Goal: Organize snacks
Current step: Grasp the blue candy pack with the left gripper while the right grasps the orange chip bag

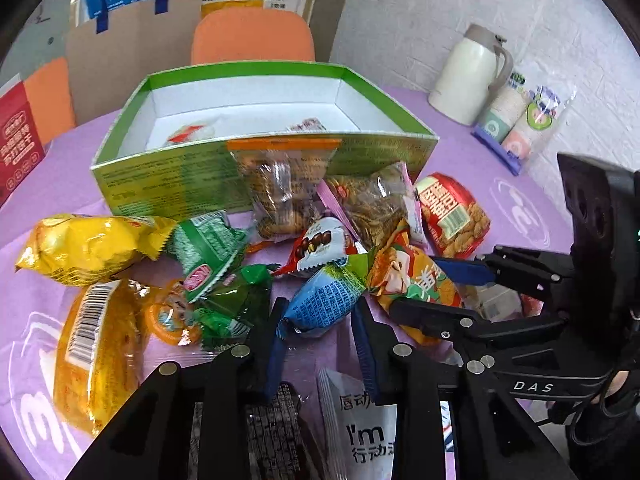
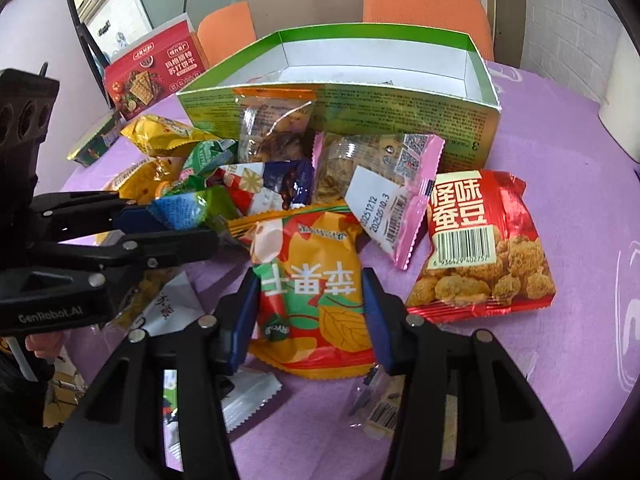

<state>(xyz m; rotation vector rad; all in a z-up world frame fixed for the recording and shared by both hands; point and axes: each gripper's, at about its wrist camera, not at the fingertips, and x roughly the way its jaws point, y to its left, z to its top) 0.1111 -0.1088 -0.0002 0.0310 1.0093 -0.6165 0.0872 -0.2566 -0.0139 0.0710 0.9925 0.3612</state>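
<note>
Orange-and-green snack packet [image 2: 310, 296] sits squeezed between the blue pads of the right hand-held gripper [image 2: 310, 300], low on the purple surface [image 2: 560, 184]. Just to its left, the left hand-held gripper [image 1: 320, 320] clamps a blue-wrapped candy [image 1: 324, 300]. Ahead of both stands the green box [image 1: 260, 168], snacks piled against its near wall.

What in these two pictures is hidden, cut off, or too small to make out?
- Box contents: left wrist view, the front wall hides most; only two packets peek out.
- White packet: left wrist view, cut by the bottom edge and the left gripper.
- Right gripper contact with the orange packet: right wrist view, cannot tell whether the pads press it.
- Packet with a barcode: right wrist view, half under a finger.
</note>
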